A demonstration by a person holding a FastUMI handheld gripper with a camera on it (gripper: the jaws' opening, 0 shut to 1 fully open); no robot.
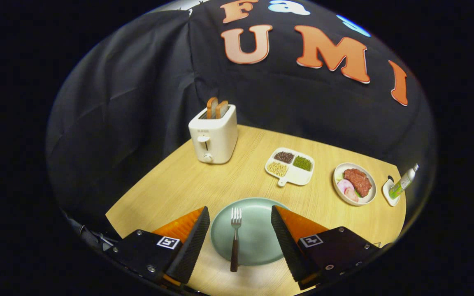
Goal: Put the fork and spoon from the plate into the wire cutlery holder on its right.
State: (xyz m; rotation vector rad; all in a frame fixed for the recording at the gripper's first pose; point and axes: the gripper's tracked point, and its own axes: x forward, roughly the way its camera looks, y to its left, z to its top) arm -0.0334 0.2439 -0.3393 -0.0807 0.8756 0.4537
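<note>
A pale green plate (257, 242) lies on the wooden table between my two fingers. On it rests a fork (235, 238) with a dark brown handle, tines pointing away from me and the handle's end hanging past the plate's near rim. My gripper (240, 213) is open, hovering above the plate, one finger on each side of the fork, touching nothing.
A white toaster (213, 137) with two bread slices stands at the back left. A white divided dish of beans (289, 166) sits beyond the plate. Farther right are a plate of meat and vegetables (354, 183) and a green bottle on a small dish (401, 183).
</note>
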